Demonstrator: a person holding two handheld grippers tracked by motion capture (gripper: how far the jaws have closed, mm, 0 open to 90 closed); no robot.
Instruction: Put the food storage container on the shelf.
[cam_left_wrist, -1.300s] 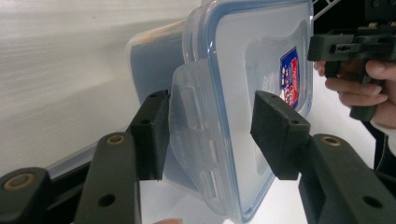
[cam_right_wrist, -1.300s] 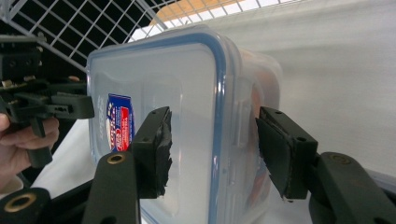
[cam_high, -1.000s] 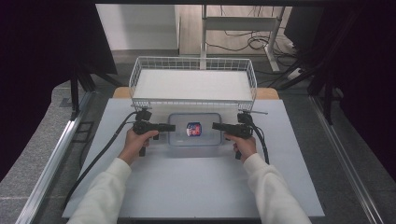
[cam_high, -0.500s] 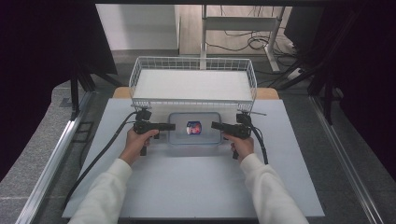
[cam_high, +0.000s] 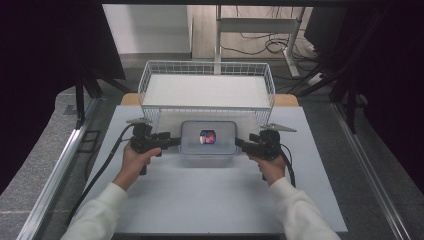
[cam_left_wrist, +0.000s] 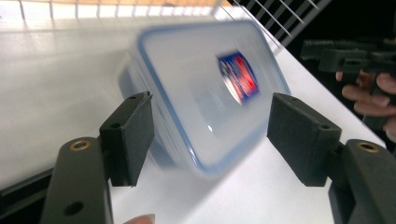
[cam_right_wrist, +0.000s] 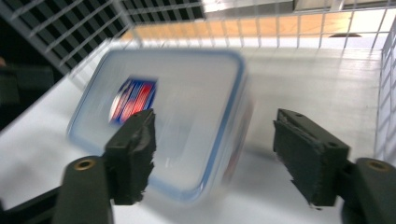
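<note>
A clear plastic container (cam_high: 208, 138) with a blue-rimmed lid and a red-and-blue label sits on the white table (cam_high: 210, 195), just in front of the wire basket (cam_high: 145, 82). My left gripper (cam_high: 176, 141) points at its left end, and my right gripper (cam_high: 239, 144) points at its right end. In the left gripper view the container (cam_left_wrist: 196, 74) lies blurred ahead, and my left gripper (cam_left_wrist: 212, 128) is open with the near end between its jaws. In the right gripper view my right gripper (cam_right_wrist: 215, 140) is open, astride the near end of the container (cam_right_wrist: 187, 98).
The white wire basket stands at the back of the table with a pale liner inside. Cables trail from both grippers toward the person. Bare tabletop lies in front of the container. The other hand's gripper (cam_left_wrist: 343, 53) shows beyond the container's far end.
Both grippers have drawn slightly outward from the container's ends. The container stays in nearly the same spot in front of the basket.
</note>
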